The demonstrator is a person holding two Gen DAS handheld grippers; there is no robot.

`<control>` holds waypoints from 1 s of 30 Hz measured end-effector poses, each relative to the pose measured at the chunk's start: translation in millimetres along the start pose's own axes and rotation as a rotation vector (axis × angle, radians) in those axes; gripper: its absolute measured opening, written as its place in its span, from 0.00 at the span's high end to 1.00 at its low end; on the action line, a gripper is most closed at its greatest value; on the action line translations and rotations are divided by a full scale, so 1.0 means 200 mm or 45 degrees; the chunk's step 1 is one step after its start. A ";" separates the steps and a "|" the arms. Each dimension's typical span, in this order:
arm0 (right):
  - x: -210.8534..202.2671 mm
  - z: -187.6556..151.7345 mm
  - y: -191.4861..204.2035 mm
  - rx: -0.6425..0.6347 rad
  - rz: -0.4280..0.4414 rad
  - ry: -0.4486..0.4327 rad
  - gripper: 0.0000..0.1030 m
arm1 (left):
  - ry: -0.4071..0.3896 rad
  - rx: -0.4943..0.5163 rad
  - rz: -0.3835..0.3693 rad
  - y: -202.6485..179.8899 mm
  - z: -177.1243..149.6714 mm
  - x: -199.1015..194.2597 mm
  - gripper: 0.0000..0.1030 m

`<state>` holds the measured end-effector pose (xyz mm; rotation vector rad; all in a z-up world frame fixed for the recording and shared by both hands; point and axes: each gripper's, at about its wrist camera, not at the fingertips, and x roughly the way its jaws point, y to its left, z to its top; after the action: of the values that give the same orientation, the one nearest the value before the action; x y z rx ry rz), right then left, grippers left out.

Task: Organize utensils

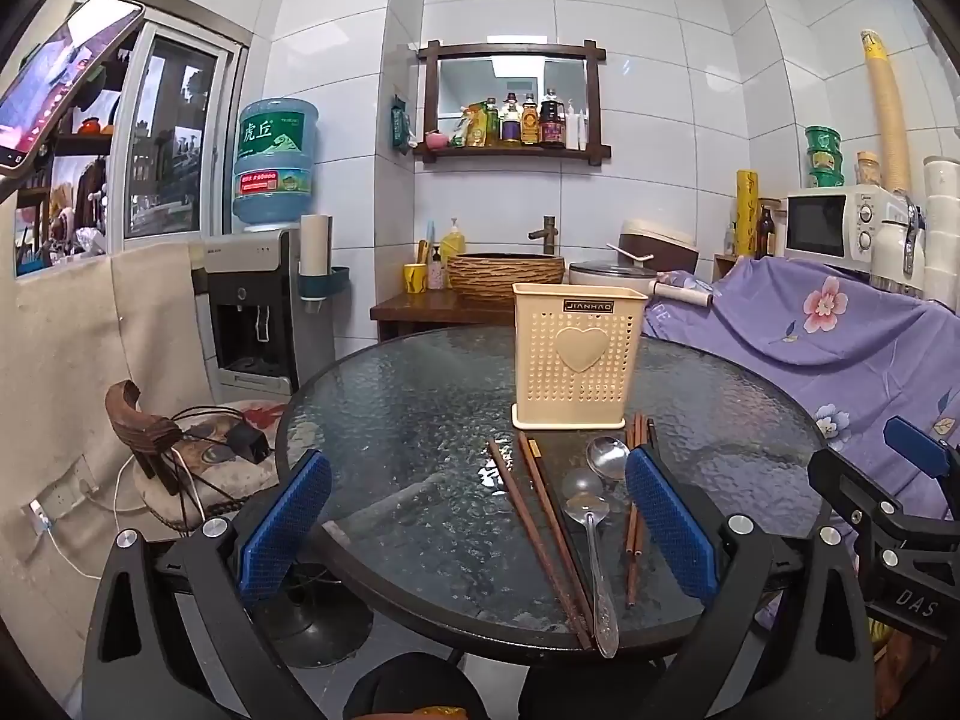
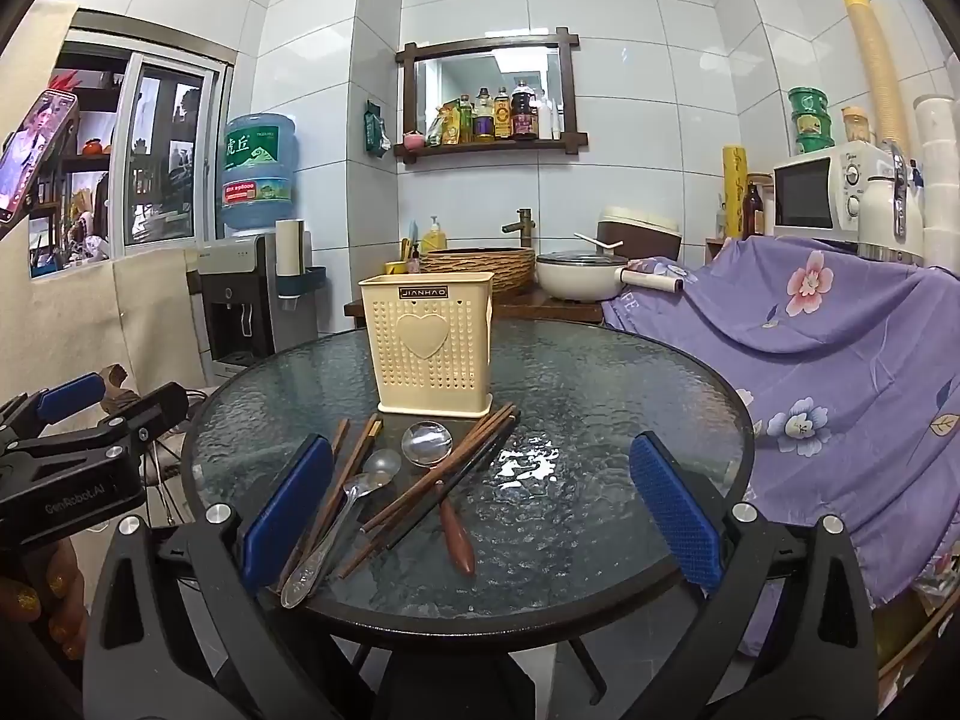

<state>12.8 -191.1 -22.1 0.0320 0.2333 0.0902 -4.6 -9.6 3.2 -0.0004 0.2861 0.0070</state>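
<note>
A cream perforated utensil holder (image 1: 577,360) with a heart on its front stands upright on the round glass table (image 1: 420,420); it also shows in the right wrist view (image 2: 429,348). In front of it lie brown chopsticks (image 1: 540,534), a small metal spoon (image 1: 591,546) and a larger spoon (image 1: 607,457). In the right wrist view the chopsticks (image 2: 444,474), metal spoon (image 2: 336,528) and wooden-handled ladle (image 2: 447,492) lie loose. My left gripper (image 1: 477,531) is open above the table's near edge. My right gripper (image 2: 480,507) is open, empty, over the utensils.
A purple flowered cloth (image 1: 840,336) covers furniture right of the table. A chair with cables (image 1: 198,456) stands left. A water dispenser (image 1: 258,312) and a wooden counter with a basin (image 1: 504,279) are behind. The other gripper shows at the right edge (image 1: 888,516).
</note>
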 end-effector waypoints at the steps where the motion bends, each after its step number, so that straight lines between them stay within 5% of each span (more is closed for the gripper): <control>1: 0.00 0.00 0.00 0.000 0.000 0.000 0.05 | 0.000 0.002 -0.001 0.00 0.00 0.00 0.06; 30: 0.01 0.01 0.01 0.000 -0.006 0.014 0.05 | -0.004 0.010 -0.004 0.01 0.00 -0.01 0.06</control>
<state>14.2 -190.0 -20.6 0.0310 0.2443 0.0860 -5.5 -8.3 4.1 0.0072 0.2833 0.0030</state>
